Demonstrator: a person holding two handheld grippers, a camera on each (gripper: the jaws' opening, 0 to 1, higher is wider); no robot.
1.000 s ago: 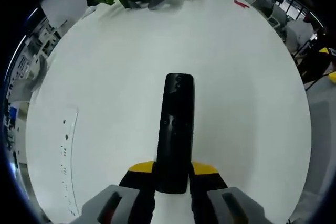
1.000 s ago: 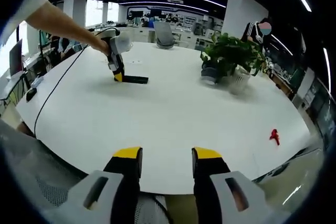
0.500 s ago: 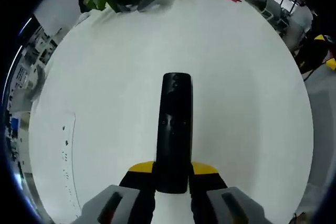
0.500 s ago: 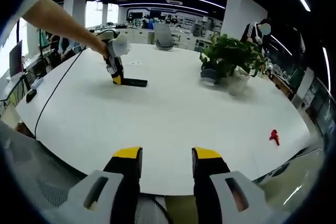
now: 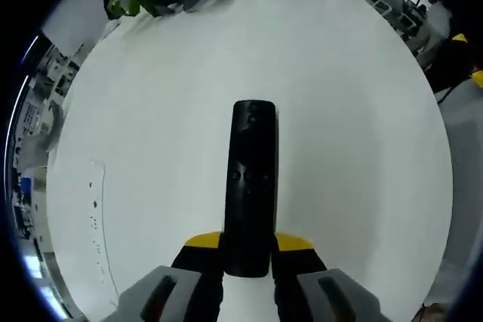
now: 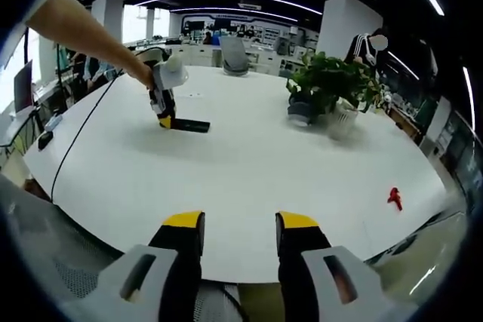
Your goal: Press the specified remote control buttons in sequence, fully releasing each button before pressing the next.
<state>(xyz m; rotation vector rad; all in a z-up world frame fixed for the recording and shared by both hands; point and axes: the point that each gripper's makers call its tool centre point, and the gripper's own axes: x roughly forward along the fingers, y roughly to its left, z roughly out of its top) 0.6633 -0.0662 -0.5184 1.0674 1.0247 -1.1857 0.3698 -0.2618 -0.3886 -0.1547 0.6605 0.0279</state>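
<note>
The remote (image 5: 251, 186) is lying flat on the white table (image 5: 355, 148), its near end clamped between the left gripper's (image 5: 248, 250) jaws, probably steadying it for pressing. The right gripper (image 6: 239, 231) is hovering well apart at the table's edge, jaws parted and empty, framing the plant (image 6: 332, 81).

Broad white round bench (image 6: 249, 179). Carrying a black remote (image 6: 189, 125) toward one side, a potted plant (image 6: 332, 84) near the opposite edge, a small red object (image 6: 394, 197) close to the rim.
</note>
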